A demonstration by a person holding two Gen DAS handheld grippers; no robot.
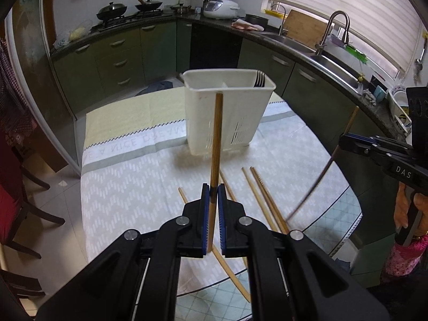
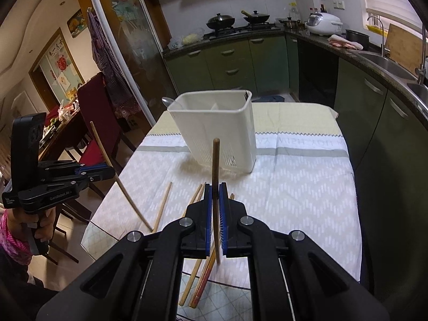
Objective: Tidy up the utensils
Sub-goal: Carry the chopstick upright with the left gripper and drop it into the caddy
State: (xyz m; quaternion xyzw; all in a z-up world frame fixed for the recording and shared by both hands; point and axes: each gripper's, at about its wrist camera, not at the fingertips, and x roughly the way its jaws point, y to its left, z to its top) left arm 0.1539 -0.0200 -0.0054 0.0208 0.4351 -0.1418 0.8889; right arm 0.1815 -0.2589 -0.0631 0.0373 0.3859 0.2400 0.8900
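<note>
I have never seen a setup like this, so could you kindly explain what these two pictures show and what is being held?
There is no robot here: a person holds a hand-held tool in each hand, and each tool carries a camera looking along its own black tongs. One picture comes from the left tongs, the other from the right tongs; each also shows the other tool off to the side. Both tongs are shut, each on one wooden chopstick standing roughly upright. On the table's patterned cloth stands a white utensil holder with forks in one compartment and a spoon at its other end. More loose chopsticks lie on the cloth nearby.
</note>
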